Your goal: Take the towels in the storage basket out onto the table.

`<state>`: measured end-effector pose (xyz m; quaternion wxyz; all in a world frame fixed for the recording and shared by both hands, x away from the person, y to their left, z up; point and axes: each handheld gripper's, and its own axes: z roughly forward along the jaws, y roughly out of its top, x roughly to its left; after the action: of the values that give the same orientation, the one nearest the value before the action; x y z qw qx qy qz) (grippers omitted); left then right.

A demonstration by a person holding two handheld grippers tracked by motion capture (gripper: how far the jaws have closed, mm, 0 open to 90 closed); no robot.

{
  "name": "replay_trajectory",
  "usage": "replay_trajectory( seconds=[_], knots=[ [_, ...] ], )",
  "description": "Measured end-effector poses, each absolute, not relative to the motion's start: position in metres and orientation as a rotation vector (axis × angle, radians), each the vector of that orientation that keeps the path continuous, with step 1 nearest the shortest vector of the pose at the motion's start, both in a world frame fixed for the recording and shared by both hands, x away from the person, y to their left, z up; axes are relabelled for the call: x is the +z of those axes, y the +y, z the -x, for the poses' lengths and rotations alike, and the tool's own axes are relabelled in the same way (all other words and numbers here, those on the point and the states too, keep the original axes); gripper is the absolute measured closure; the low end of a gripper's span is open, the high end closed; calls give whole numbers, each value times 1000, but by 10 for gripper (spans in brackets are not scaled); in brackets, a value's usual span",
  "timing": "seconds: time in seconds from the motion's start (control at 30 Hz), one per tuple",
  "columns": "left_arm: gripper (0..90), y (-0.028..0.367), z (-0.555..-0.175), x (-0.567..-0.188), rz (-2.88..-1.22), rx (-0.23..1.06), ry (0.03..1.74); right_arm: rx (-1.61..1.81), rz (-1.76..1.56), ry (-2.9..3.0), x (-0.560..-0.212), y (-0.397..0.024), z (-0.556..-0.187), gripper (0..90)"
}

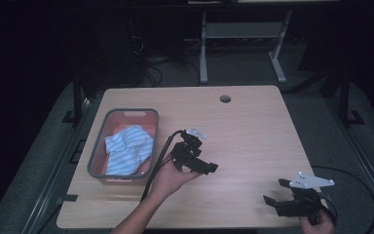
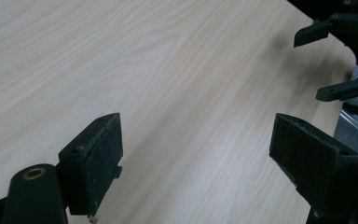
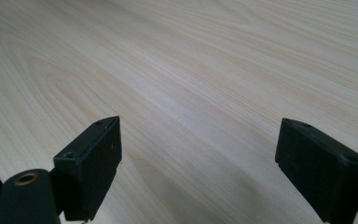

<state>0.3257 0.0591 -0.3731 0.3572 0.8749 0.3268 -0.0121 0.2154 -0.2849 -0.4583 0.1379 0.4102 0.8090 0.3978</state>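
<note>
A blue-and-white striped cloth (image 1: 129, 148) lies bunched in a grey bin (image 1: 97, 146) at the table's left. Just right of the bin, a hand holds my left gripper (image 1: 207, 165) above the tabletop (image 1: 253, 126), pointing right. In the left gripper view that gripper (image 2: 196, 135) stands open over bare wood, with nothing between its pads. My right gripper (image 1: 275, 191) sits near the front right corner, pointing left. Its own view shows its jaws (image 3: 198, 140) wide apart with only wood grain between them. The left gripper view also catches the right gripper (image 2: 326, 60) at the upper right.
A round cable hole (image 1: 225, 99) sits near the table's far edge. A black cable (image 1: 156, 165) trails from the left gripper past the bin's right side. Beyond the table stand a grey desk frame (image 1: 243, 34) and tangled cables on a dark floor.
</note>
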Motion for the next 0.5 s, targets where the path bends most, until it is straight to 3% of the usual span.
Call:
replay_trajectory(
  seconds=[0.5],
  knots=[
    [180,87,-339,-345,-2203,-67,866,1152,-1178,2343,-459,-283,-216,140]
  ],
)
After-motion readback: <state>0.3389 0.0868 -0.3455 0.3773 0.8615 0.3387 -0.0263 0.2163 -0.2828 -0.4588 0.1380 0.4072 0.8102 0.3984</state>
